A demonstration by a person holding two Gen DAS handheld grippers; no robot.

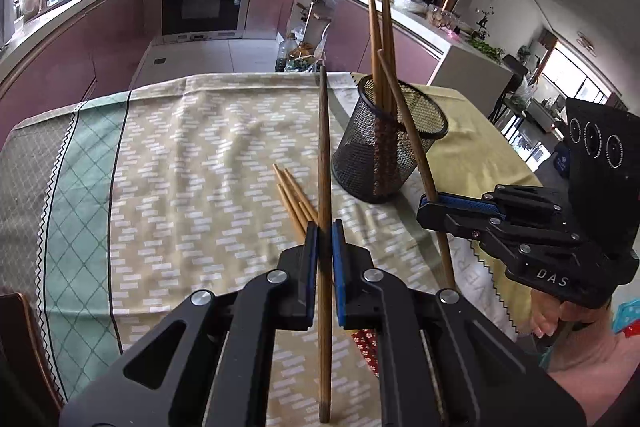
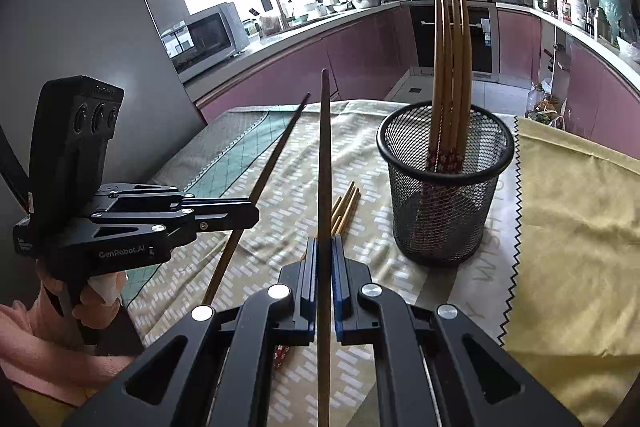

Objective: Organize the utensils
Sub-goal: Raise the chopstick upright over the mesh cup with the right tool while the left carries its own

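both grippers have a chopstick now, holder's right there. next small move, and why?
Probably carry the right gripper over the mesh holder and tip its chopstick tip-down above the rim. It sits nearer the holder than the left gripper, whose chopstick is clamped too. Four chopsticks already stand inside, so aim for the open side.
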